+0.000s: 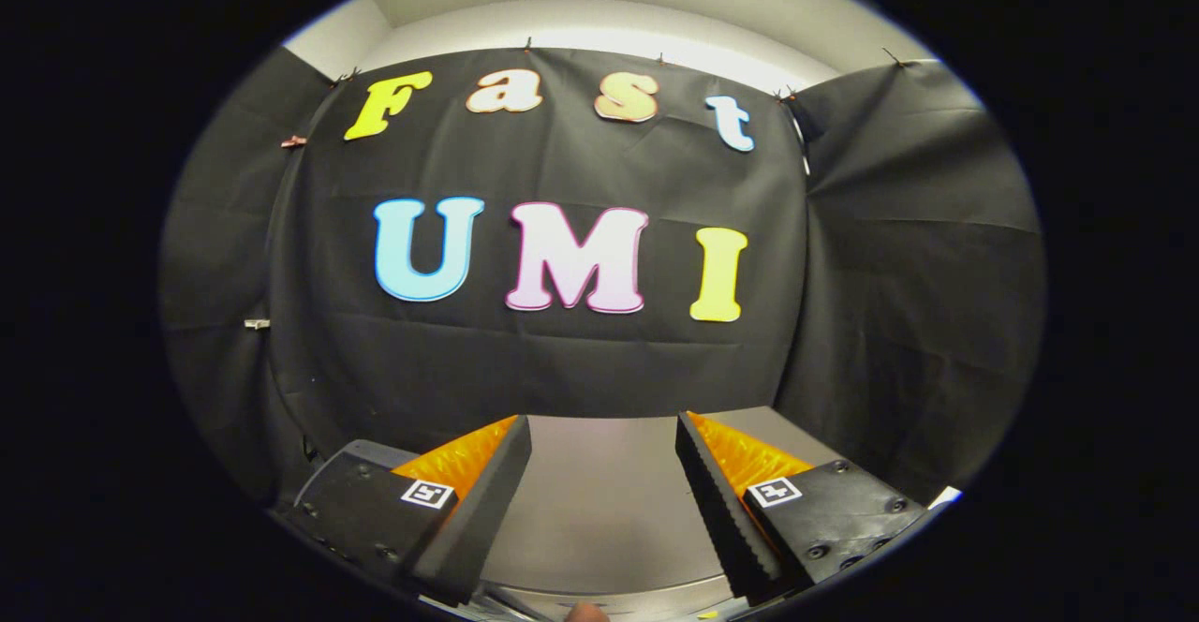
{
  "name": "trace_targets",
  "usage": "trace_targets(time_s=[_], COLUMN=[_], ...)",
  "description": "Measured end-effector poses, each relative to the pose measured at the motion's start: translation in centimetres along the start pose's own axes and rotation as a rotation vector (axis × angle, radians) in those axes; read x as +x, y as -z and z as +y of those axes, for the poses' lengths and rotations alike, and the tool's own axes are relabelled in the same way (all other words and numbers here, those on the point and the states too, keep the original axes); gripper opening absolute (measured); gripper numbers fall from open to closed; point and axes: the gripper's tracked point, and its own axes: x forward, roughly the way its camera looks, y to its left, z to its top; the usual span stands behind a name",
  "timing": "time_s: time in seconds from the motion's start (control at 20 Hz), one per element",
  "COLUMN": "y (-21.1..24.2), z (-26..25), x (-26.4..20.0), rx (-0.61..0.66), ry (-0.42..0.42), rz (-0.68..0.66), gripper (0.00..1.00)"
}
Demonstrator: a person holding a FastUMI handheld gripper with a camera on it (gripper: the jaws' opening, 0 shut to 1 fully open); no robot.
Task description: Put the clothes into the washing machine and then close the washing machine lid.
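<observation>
My gripper [604, 439] is open, its two black fingers [487, 491] with orange backs spread wide apart and nothing between them. Under and between the fingers lies a smooth grey surface [599, 500]; I cannot tell whether it is a table top or the top of the washing machine. A curved grey rim [609, 594] runs just below the fingers' bases. The gripper points level at the booth's back wall.
Black cloth walls [562, 369] close the booth at the back and on both sides, meeting the grey surface a short way beyond the fingertips. A pale ceiling [599, 13] is above.
</observation>
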Motion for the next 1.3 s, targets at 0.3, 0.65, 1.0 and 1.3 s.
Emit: trace_targets(time_s=[0.3,0.65,1.0,1.3], y=[0.0,4.9,6.5,6.9], z=[-11.0,-11.3,-9.6,-9.2], x=[-0.6,-5.8,-8.0,-7.8], rx=[0.024,0.029,0.050,0.047], ry=[0.011,-0.063,-0.083,-0.084], rz=[-0.032,-0.042,-0.053,-0.045], gripper=[0.98,0.99,0.98,0.98])
